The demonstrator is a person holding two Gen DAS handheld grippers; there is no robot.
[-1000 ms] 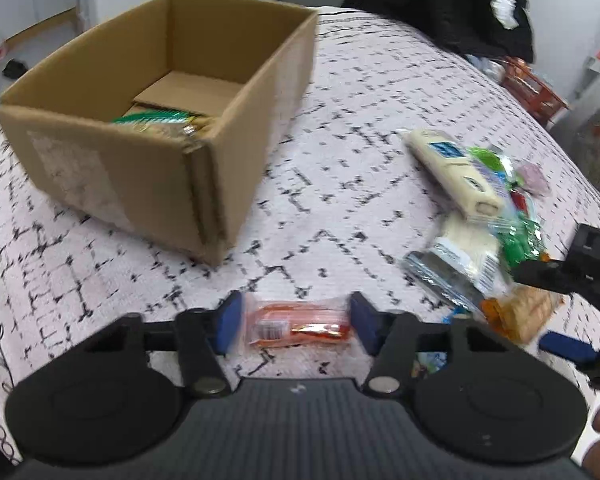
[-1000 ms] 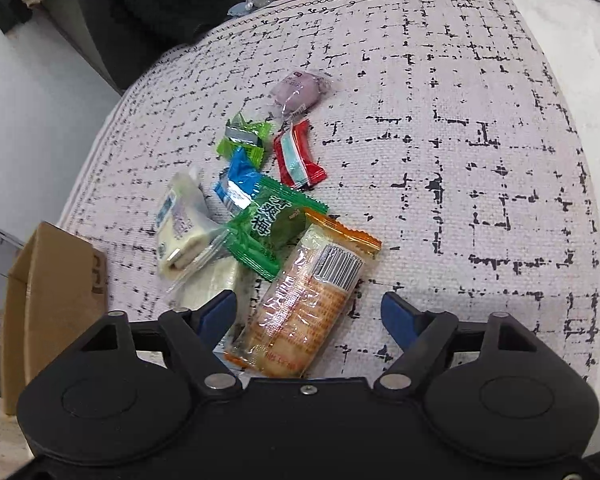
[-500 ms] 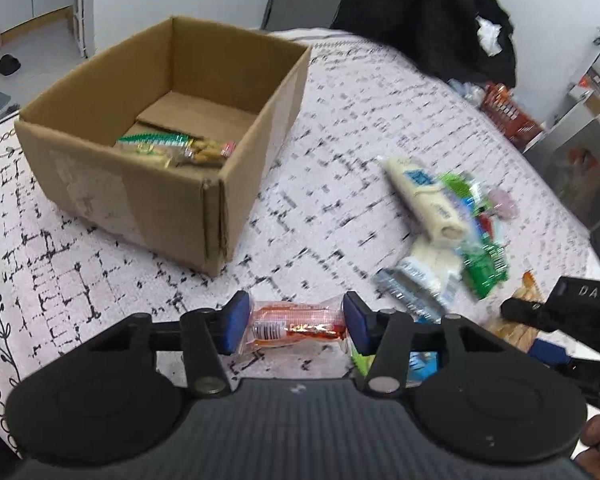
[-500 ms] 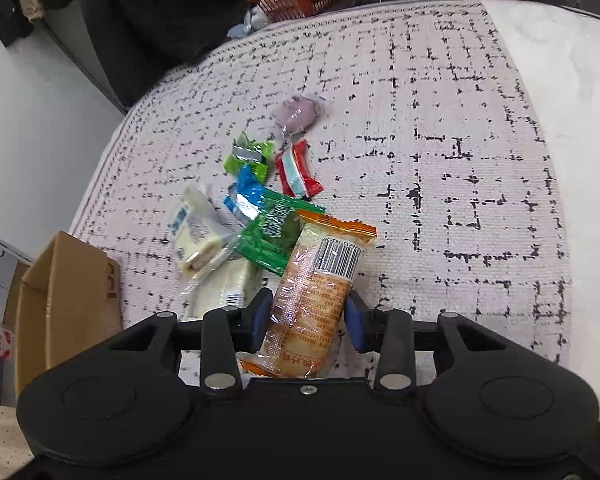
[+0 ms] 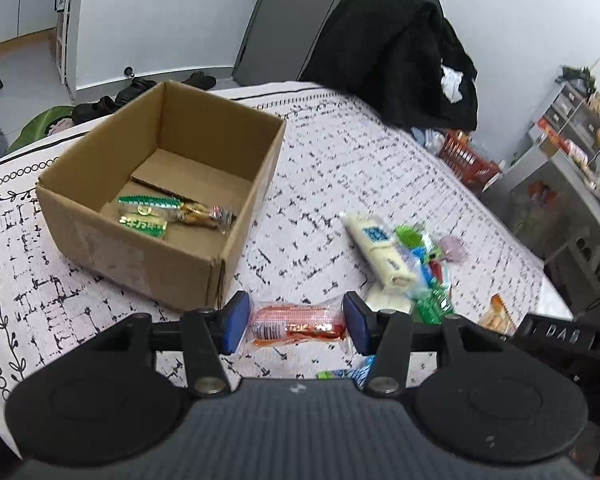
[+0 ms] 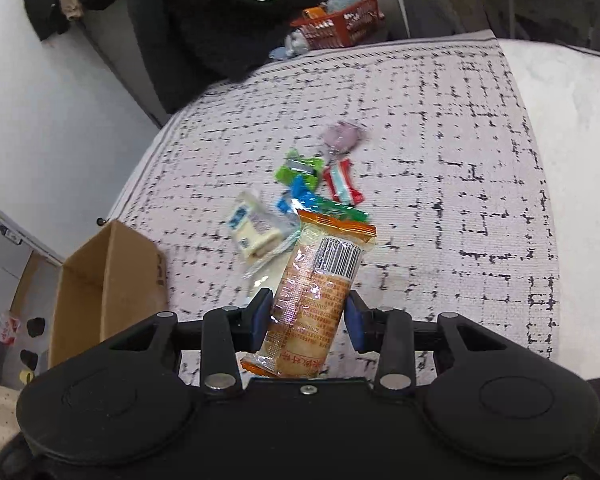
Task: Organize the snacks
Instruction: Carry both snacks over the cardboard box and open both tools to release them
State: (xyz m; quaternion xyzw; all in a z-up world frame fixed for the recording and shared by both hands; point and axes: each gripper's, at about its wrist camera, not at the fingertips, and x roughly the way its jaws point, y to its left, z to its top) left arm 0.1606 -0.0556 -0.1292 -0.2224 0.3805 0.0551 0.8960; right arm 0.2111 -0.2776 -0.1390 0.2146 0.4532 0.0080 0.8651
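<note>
The raised letters "DAS" are read on the black body of the right hand-held gripper [image 5: 556, 334], at 3 o'clock in the left wrist view. A barcode is seen on the orange-ended cracker packet [image 6: 320, 292] in the right wrist view; its digits and the print below are too small to be read. No other text is legible.
</note>
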